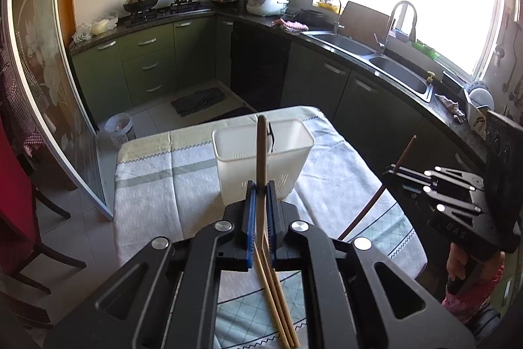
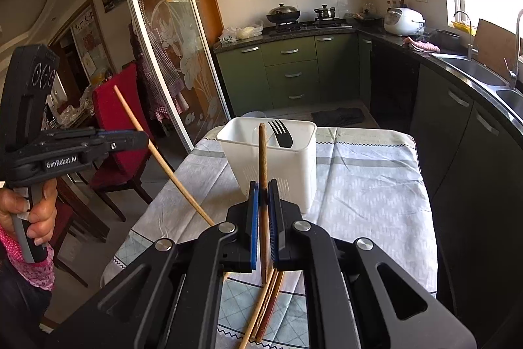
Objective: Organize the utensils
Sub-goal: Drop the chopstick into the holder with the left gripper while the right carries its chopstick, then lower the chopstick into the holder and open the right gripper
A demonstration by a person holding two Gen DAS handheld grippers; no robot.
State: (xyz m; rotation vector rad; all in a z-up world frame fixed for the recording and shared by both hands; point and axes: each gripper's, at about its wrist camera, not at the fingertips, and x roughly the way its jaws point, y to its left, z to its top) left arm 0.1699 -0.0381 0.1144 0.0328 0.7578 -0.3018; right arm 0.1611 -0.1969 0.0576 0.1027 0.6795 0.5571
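My left gripper (image 1: 260,185) is shut on a light wooden chopstick (image 1: 261,146) that stands nearly upright between the blue pads. Just beyond it on the clothed table (image 1: 157,179) is a white utensil holder (image 1: 242,149). My right gripper (image 2: 263,185) is shut on a dark brown chopstick (image 2: 262,152), in front of the same white holder (image 2: 294,159), which has a black fork (image 2: 279,133) in it. Each gripper shows in the other's view, the right gripper (image 1: 392,169) with its dark chopstick (image 1: 407,149), the left gripper (image 2: 143,138) with its light one (image 2: 170,172). More chopsticks (image 2: 261,309) lie on the table below both grippers.
A dark counter with a double sink (image 1: 402,71) and tap runs along the right. Green cabinets (image 1: 147,64) and a stove are at the back. A red chair (image 2: 114,133) and a glass sliding door (image 2: 157,38) stand left of the table. A small bin (image 1: 119,128) sits on the floor.
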